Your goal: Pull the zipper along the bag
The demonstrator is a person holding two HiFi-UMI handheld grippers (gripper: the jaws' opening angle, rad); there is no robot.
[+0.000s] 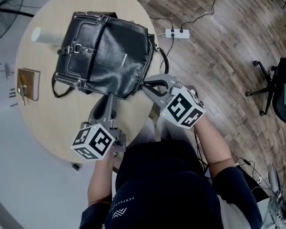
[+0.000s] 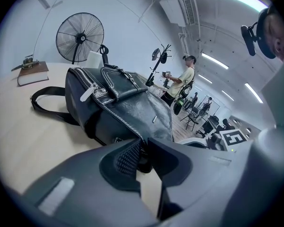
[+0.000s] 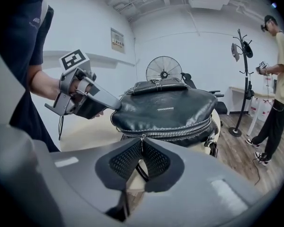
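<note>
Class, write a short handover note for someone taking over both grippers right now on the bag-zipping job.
Left gripper: shut on the near edge of the bag, steadying it on the round table.
Right gripper: shut on the zipper pull, which sits near the left end of the zipper in the right gripper view.
Done: both grips are set.
To do: draw the pull along the zipper while the left gripper holds the bag; the run seems not yet started.
</note>
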